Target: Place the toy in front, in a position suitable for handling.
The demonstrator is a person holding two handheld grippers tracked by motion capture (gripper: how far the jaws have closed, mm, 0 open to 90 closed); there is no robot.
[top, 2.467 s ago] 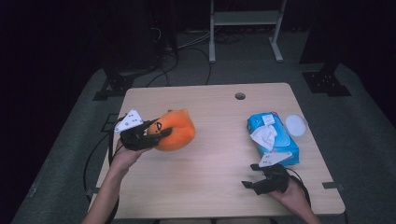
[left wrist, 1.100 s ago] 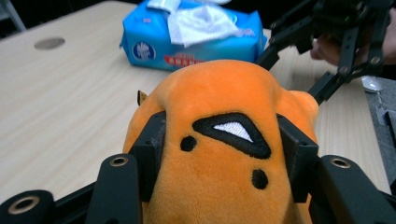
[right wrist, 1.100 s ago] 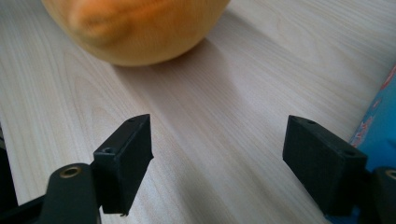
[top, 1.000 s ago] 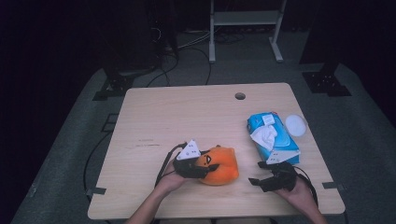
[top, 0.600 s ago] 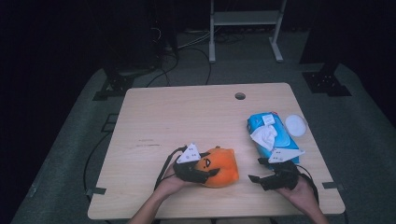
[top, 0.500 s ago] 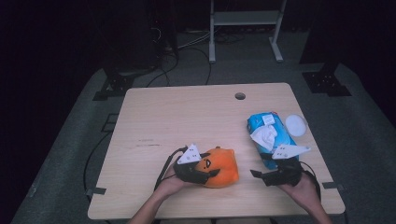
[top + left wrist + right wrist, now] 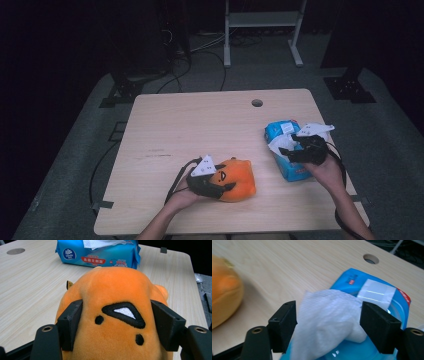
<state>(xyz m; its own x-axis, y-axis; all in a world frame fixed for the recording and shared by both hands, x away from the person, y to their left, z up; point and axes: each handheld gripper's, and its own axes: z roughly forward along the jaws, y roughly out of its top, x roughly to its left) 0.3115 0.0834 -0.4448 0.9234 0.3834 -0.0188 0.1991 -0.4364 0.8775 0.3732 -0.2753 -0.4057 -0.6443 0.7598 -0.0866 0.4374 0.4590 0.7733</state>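
Left gripper (image 7: 227, 186): positioned near the front edge of the tabletop (image 7: 200, 125), about midway along it. Its jaws have just been opening and stand roughly half apart, one on each side of the orange plush toy (image 7: 237, 178). In the left gripper view the inner faces of both jaws lie against the plush (image 7: 117, 315); whether they press into it or merely touch cannot be determined. The toy rests on the tabletop. Its lower part is cut off at the bottom of the left gripper view.

Right gripper (image 7: 292, 150): positioned over the blue tissue pack (image 7: 285, 150), which lies near the right edge of the tabletop. Its jaws have just been closing slightly and stand wide apart. A white tissue (image 7: 327, 317) protruding from the pack (image 7: 397, 302) sits between them; the left jaw touches the tissue edge, the right jaw stands just beside it, and no clamping is visible. In the high view the hand (image 7: 325, 172) and gripper hide most of the pack
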